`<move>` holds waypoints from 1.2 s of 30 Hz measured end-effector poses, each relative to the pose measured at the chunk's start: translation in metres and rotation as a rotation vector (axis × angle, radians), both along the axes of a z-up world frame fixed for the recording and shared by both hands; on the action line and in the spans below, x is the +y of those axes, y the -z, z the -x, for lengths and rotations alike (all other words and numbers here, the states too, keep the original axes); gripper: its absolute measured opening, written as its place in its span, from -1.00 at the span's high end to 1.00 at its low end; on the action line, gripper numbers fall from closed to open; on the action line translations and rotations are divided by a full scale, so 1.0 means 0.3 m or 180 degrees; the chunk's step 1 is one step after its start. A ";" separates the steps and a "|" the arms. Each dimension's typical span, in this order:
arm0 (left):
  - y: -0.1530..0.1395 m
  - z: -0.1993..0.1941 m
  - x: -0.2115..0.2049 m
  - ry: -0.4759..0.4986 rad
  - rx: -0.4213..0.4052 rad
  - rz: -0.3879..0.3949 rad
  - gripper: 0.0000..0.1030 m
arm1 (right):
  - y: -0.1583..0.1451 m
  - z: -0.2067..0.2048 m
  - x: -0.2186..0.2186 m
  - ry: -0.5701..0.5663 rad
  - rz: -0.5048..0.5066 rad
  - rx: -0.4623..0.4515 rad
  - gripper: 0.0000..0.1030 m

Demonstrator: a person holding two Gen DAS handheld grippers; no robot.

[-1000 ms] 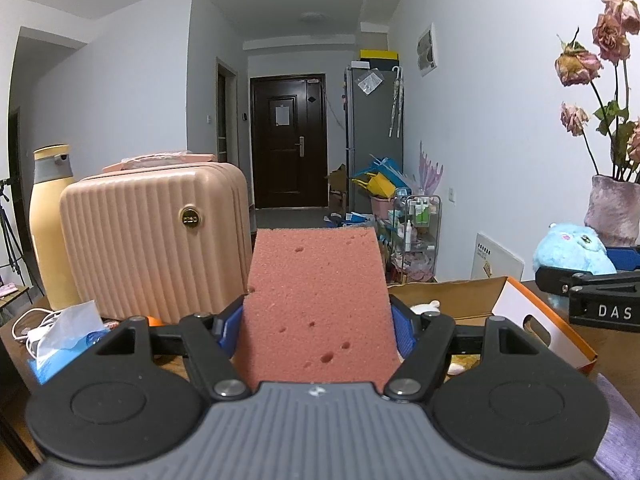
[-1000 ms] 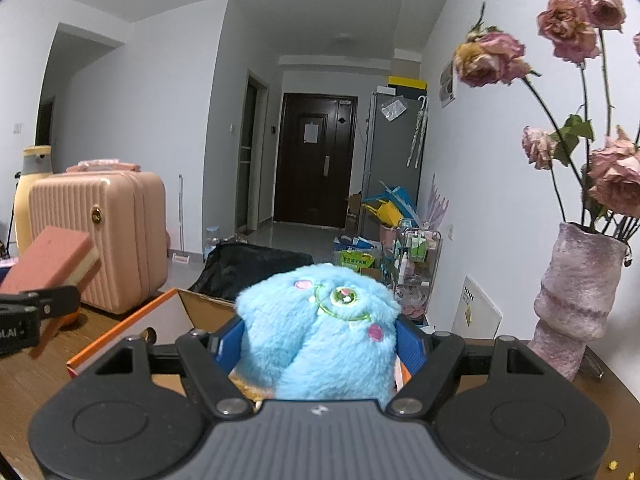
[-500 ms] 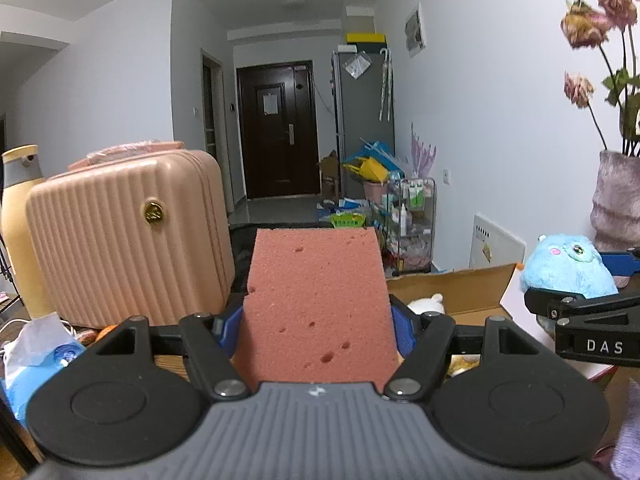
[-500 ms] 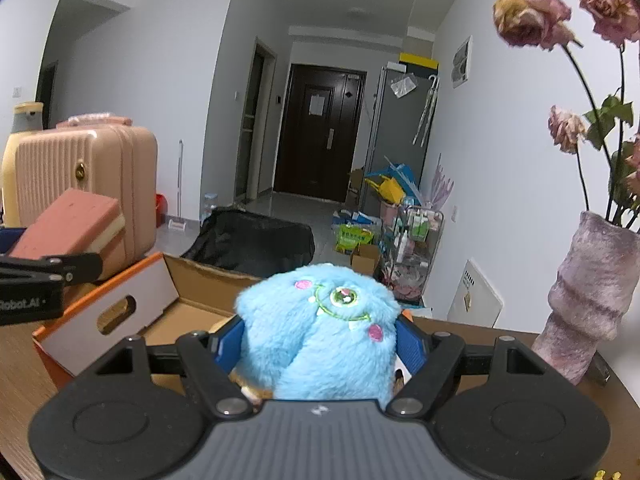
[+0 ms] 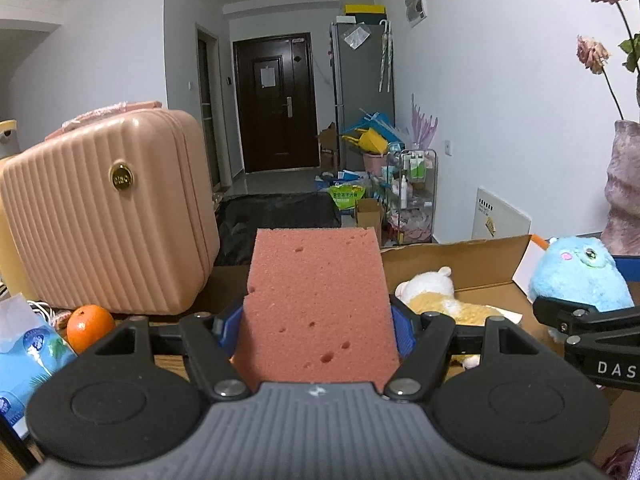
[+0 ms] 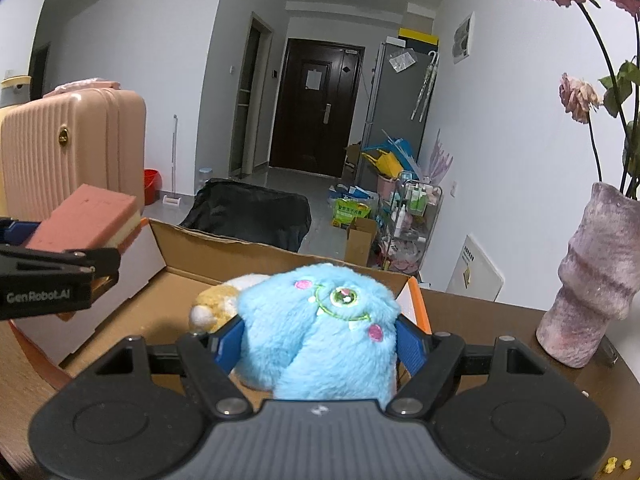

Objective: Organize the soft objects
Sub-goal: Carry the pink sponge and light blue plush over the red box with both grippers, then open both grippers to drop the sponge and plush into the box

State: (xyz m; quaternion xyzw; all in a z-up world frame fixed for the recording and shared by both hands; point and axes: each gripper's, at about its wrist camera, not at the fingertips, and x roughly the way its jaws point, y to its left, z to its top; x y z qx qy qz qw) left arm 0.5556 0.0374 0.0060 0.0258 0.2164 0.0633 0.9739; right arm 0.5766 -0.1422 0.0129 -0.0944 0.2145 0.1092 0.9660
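My left gripper (image 5: 318, 330) is shut on a pink sponge (image 5: 316, 304) and holds it in the air at the left edge of an open cardboard box (image 5: 452, 256). The sponge also shows in the right wrist view (image 6: 86, 216). My right gripper (image 6: 318, 338) is shut on a blue plush toy (image 6: 320, 328) and holds it over the right part of the box (image 6: 248, 250). The blue plush also shows in the left wrist view (image 5: 580, 276). A white and yellow plush (image 5: 436, 292) lies inside the box.
A pink suitcase (image 5: 104, 212) stands on the wooden table to the left. An orange (image 5: 90, 322) and a blue tissue pack (image 5: 28, 348) lie in front of it. A purple vase (image 6: 588, 292) with dried roses stands on the right.
Both grippers have moved forward and down toward the box with their loads. The box interior and the white and yellow plush have come into view.
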 end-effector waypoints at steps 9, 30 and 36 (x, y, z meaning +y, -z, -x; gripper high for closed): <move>0.042 -0.018 0.001 -0.0051 0.0095 -0.0066 -0.38 | 0.029 -0.005 0.001 0.0042 -0.0050 0.0009 -0.46; 0.056 0.001 0.013 -0.0176 -0.0052 -0.0072 -0.86 | 0.030 -0.026 -0.013 0.0138 -0.0117 0.0025 -0.82; 0.037 0.022 0.025 -0.0330 -0.0219 -0.0042 -1.00 | 0.030 -0.028 -0.023 0.0189 -0.0135 0.0016 -1.00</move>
